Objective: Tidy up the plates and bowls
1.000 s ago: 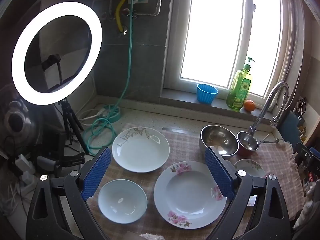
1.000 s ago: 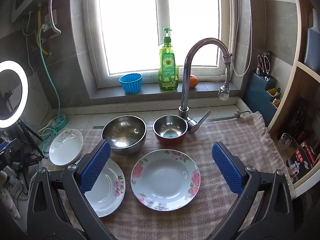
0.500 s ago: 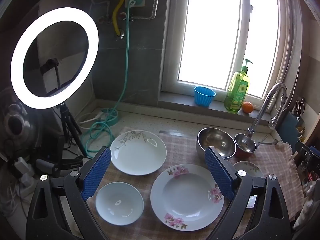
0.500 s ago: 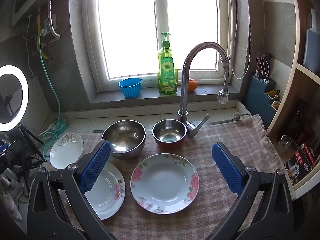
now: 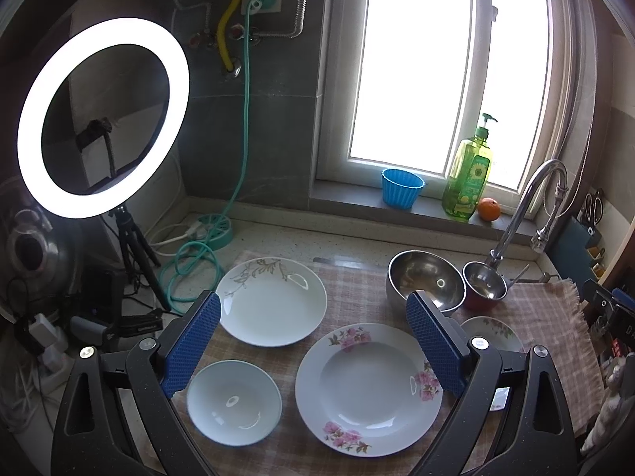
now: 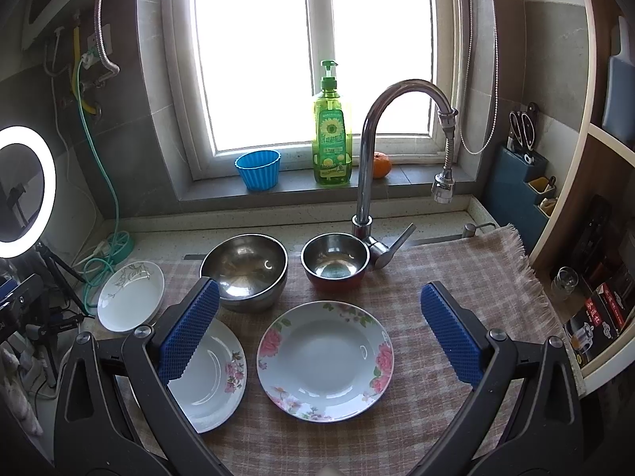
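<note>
On a checked cloth point(image 6: 456, 273) lie a pink-flowered plate point(image 6: 325, 357), a second flowered plate point(image 6: 216, 377) to its left, and a leaf-patterned plate point(image 6: 131, 295) at the far left. Behind them stand a large steel bowl point(image 6: 244, 269) and a small steel bowl with a red outside point(image 6: 335, 261). My right gripper point(image 6: 320, 287) hangs open above the flowered plate, holding nothing. The left wrist view shows the leaf plate point(image 5: 272, 301), a small pale bowl point(image 5: 234, 402), the large flowered plate point(image 5: 369, 388) and both steel bowls point(image 5: 424, 283). My left gripper point(image 5: 312, 299) is open and empty above them.
A tall faucet point(image 6: 369, 150) rises behind the small bowl. On the windowsill sit a green soap bottle point(image 6: 332, 135), a blue cup point(image 6: 258, 168) and an orange point(image 6: 381, 164). A ring light point(image 5: 103, 119) on a tripod and cables crowd the left; shelves stand at the right.
Both views drift only slightly. No dish has moved, and both grippers stay open and empty.
</note>
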`<state>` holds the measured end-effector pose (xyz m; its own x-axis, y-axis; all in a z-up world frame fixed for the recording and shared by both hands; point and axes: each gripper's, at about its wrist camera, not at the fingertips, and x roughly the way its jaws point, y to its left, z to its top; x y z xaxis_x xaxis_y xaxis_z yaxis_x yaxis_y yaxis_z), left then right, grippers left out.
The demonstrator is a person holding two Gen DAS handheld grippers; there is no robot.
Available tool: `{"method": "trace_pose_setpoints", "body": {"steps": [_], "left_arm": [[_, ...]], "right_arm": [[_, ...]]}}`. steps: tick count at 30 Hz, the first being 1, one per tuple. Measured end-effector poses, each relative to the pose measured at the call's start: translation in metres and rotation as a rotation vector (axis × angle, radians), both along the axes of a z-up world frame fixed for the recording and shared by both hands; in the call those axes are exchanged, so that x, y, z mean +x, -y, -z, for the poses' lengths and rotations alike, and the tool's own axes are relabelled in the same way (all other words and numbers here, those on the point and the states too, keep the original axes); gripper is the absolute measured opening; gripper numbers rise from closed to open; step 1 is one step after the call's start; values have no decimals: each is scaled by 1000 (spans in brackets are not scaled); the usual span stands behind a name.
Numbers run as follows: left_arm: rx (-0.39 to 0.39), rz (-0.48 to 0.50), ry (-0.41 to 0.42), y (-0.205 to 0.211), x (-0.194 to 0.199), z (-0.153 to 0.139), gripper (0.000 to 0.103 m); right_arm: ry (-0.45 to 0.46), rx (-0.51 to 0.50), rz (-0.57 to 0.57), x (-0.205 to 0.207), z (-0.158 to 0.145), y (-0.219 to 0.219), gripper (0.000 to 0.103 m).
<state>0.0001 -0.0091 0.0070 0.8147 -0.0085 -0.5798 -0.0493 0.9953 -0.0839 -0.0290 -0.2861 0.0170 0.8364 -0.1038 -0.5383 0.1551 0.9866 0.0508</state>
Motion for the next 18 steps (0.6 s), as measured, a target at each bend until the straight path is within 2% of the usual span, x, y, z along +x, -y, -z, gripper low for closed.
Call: {"method": "trace_pose_setpoints", "body": {"steps": [18], "left_arm": [[0, -1, -3, 0, -2, 2, 95]], "right_arm": [[-27, -2, -1, 2, 4, 2, 103]]}}
